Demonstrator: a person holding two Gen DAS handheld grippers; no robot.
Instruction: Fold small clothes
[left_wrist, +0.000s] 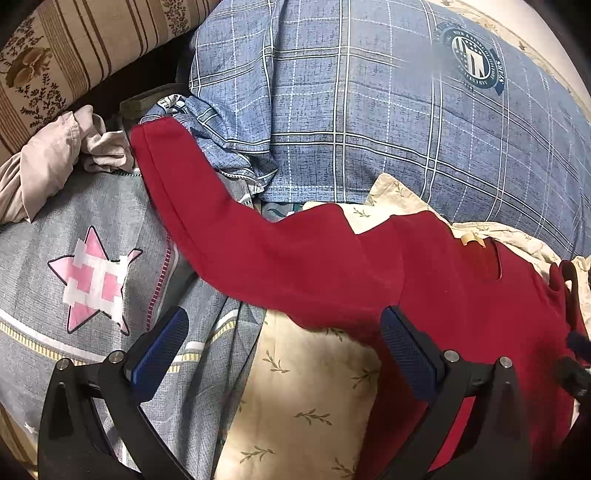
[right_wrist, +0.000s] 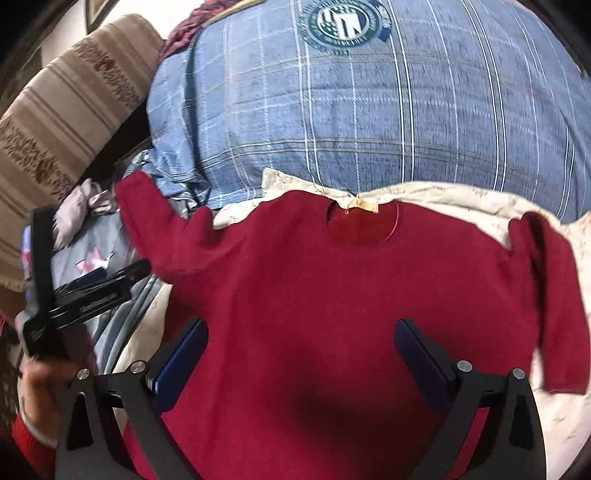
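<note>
A small red long-sleeved sweater (right_wrist: 332, 295) lies spread flat on a cream leaf-print cloth (right_wrist: 461, 199), neck with a cream label (right_wrist: 364, 204) pointing away. Its left sleeve (left_wrist: 221, 229) stretches out to the far left over the bedding; its right sleeve (right_wrist: 554, 314) hangs down at the right. My left gripper (left_wrist: 284, 325) is open and empty, hovering just near the left sleeve and armpit. My right gripper (right_wrist: 301, 332) is open and empty above the sweater's body. The left gripper also shows in the right wrist view (right_wrist: 92, 284), at the left edge, held by a hand.
A blue plaid quilt (left_wrist: 369, 110) with a round badge is piled behind the sweater. A grey cover with a pink star (left_wrist: 92, 280) lies to the left. A crumpled pale pink garment (left_wrist: 55, 158) and a striped floral pillow (left_wrist: 74, 48) sit at the far left.
</note>
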